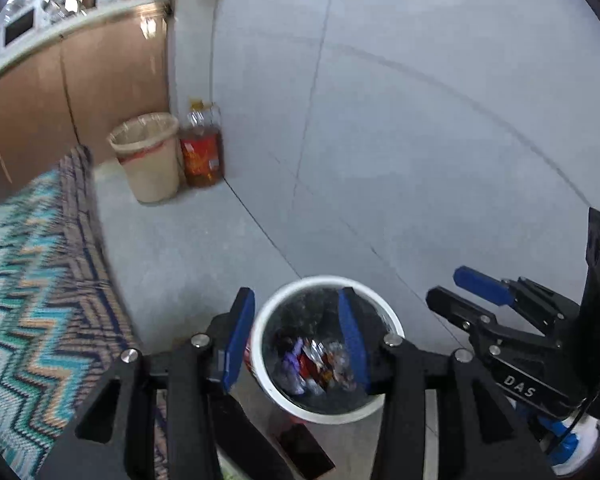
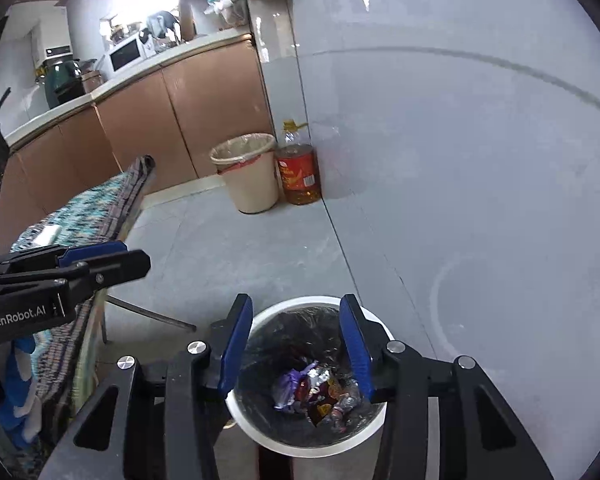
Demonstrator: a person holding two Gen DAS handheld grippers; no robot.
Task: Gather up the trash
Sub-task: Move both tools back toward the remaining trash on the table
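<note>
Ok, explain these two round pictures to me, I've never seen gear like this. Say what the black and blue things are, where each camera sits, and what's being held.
There is no robot here. A person holds a hand tool in each hand, each with two blue-padded fingers and a wide-angle camera looking along them, hence the round, bent pictures.

The left camera looks out past the left tool, with the right tool off to the side. The right camera looks out past the right tool, with the left tool at its left edge.

Both tools are open, hold nothing, and hang over a white bin lined with a dark bag. Crumpled wrappers lie at its bottom.

Further back on the grey floor stand a beige bin and an oil bottle beside brown cabinets. A zigzag-patterned cloth is on the left.
</note>
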